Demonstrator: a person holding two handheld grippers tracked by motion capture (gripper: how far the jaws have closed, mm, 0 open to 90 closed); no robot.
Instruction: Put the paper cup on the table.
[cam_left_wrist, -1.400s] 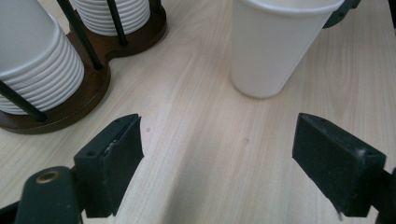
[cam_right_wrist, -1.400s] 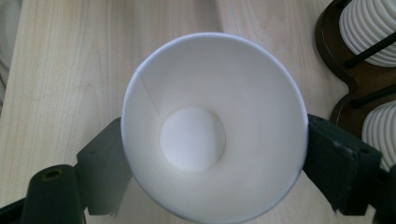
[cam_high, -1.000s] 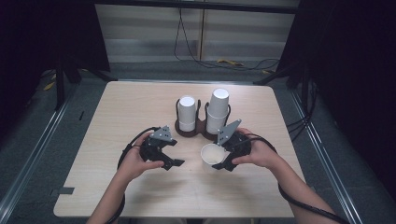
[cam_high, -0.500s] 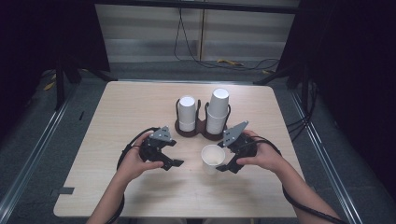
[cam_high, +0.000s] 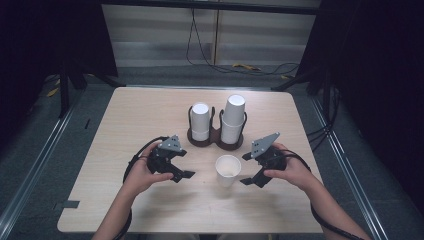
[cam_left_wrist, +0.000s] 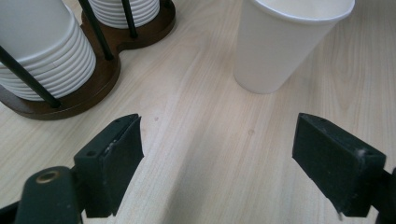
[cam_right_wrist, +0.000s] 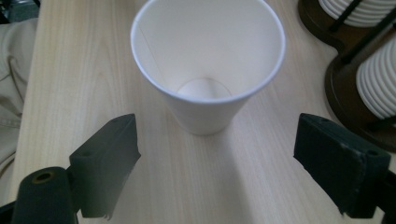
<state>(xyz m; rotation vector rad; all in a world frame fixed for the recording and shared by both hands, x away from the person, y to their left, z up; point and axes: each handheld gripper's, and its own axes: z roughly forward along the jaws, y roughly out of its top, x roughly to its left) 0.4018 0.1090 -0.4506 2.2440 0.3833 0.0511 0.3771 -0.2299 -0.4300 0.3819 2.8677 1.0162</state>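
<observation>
- The white paper cup (cam_high: 228, 170) now stands upright on the wooden table (cam_high: 125, 120), in front of the dark cup holder (cam_high: 215, 140) and between the two grippers; earlier the right gripper held it.
- The right gripper (cam_high: 248, 170) has let go and drawn back just beside the cup, jaws spread wide.
- The left gripper (cam_high: 186, 163) has stayed put, jaws wide and empty.

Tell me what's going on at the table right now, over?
Left gripper open, empty. Right gripper open beside the paper cup, not touching. Cup upright, empty. Cup rack behind; nothing in the way.
</observation>
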